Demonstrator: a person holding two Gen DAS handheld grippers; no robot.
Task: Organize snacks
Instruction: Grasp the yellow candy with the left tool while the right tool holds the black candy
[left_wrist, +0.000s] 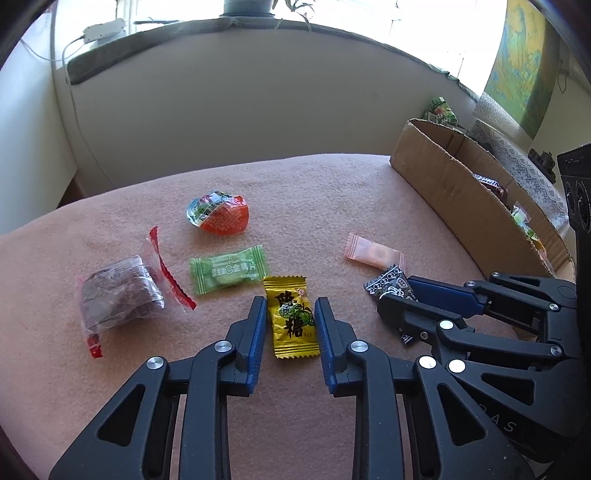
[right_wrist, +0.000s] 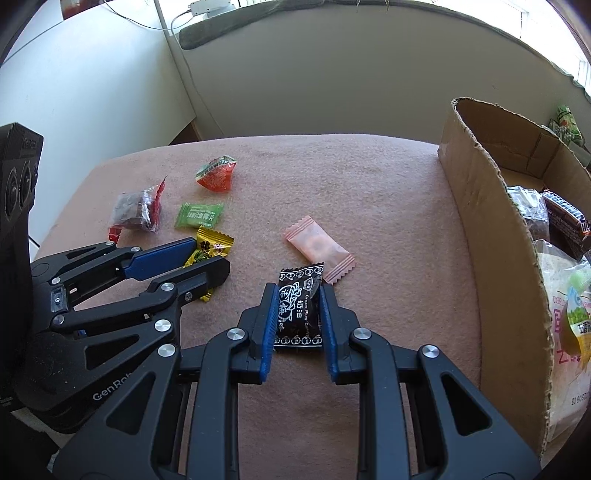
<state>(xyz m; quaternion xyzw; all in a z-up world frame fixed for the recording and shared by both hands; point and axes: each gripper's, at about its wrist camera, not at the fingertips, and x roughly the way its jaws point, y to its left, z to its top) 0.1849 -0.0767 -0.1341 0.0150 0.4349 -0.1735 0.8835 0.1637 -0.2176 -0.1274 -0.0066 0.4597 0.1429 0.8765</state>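
Note:
My left gripper is low over the pink cloth with its jaws around a yellow candy; small gaps show on both sides, so it is open. My right gripper has its blue pads against the sides of a black plum candy, shut on it. In the left wrist view the right gripper covers most of the black candy. In the right wrist view the left gripper straddles the yellow candy. A pink candy lies just beyond the black one.
A green candy, an orange-red jelly pack and a clear pack of dark snack lie on the cloth. A cardboard box with several snacks stands at the right. A wall and window sill lie behind.

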